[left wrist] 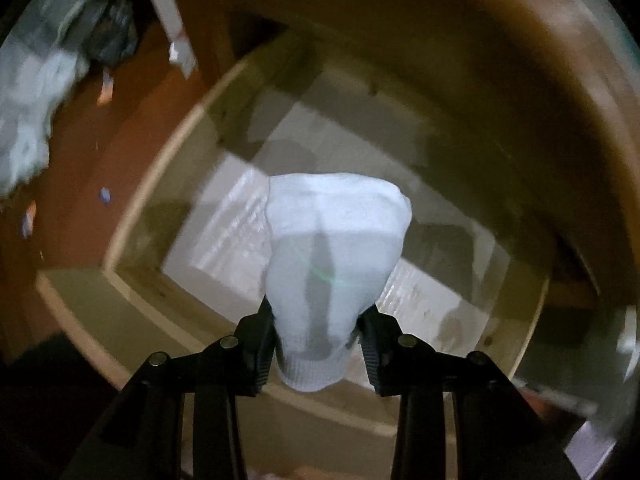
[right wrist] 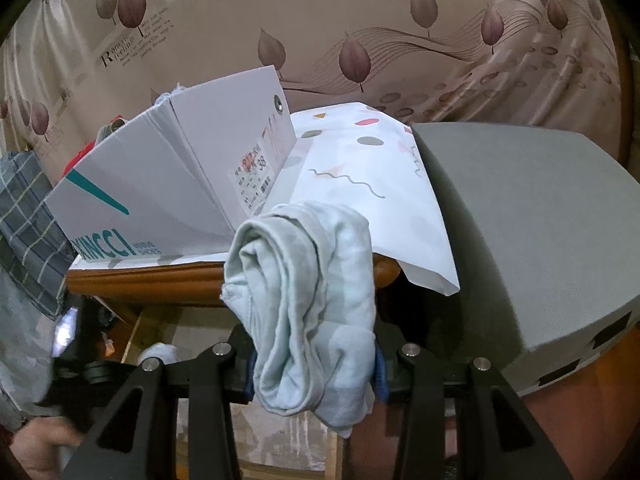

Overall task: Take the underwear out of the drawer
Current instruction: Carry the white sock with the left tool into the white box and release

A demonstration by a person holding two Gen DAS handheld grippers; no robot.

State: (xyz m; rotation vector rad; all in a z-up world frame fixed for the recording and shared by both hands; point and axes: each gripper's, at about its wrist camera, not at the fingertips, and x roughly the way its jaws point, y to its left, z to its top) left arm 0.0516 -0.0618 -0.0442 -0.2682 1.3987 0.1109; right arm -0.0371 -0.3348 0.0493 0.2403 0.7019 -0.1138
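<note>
My left gripper (left wrist: 318,344) is shut on a white folded piece of underwear (left wrist: 332,248) and holds it above the open wooden drawer (left wrist: 160,176). The drawer floor is lined with white paper (left wrist: 232,216). My right gripper (right wrist: 314,360) is shut on a rolled pale blue piece of underwear (right wrist: 308,280) and holds it in front of the wooden table edge (right wrist: 160,280), above the drawer opening. In the right wrist view the left gripper (right wrist: 156,354) with its white bundle shows faintly at lower left.
On the table stand a white KINCCI shoe box (right wrist: 160,184), a patterned white paper bag (right wrist: 360,168) and a grey case (right wrist: 540,240). A leaf-print curtain (right wrist: 360,20) hangs behind. Plaid cloth (right wrist: 28,216) hangs at left. Clothes (left wrist: 36,92) lie on the reddish floor (left wrist: 100,152).
</note>
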